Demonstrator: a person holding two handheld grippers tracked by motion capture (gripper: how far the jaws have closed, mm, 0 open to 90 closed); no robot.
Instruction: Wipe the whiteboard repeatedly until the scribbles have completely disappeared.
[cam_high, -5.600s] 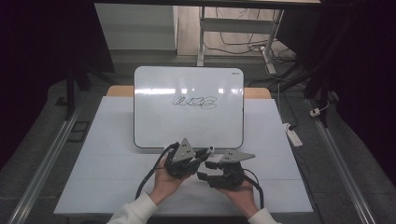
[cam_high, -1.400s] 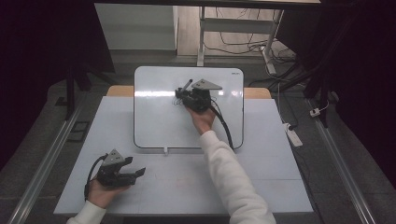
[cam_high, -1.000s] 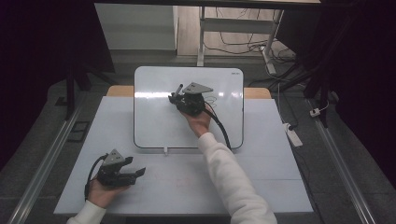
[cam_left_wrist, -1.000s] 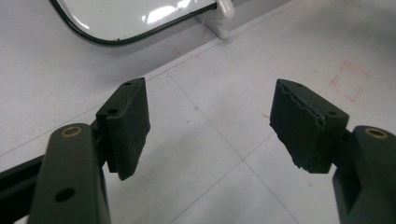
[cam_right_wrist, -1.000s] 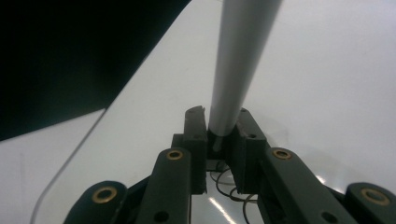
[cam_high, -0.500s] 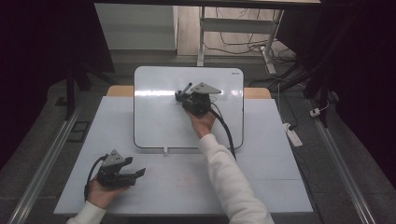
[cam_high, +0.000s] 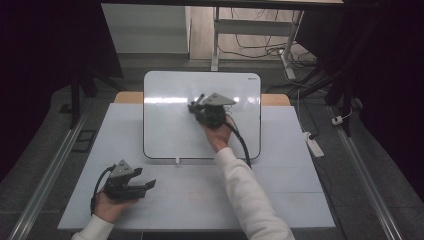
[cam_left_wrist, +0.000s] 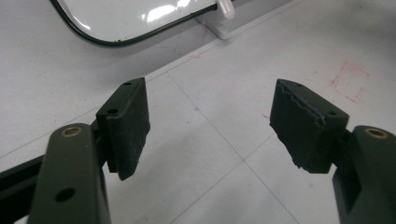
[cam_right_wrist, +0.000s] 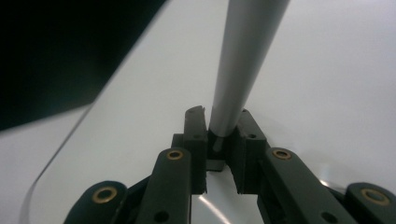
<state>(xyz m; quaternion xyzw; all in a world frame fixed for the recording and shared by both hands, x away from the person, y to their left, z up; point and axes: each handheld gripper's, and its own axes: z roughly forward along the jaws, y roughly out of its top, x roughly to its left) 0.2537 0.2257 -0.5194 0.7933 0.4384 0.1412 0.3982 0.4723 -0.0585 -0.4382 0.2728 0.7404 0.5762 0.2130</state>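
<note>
High view: small unreadable logo on whiteboard (cam_high: 170, 125)

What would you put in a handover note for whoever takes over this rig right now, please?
Left tool: open, holding nothing, low over the table at its near left, in front of the whiteboard.
Right tool: shut on a grey stick, held over the middle of the whiteboard.
Whiteboard: lies flat at the far middle of the table; the part in view looks bare.
Done: the stick is gripped and brought to the board.
Left: probably the stroke across the board. The surface under the right tool is hidden, so check for marks there, then put the stick down.
</note>
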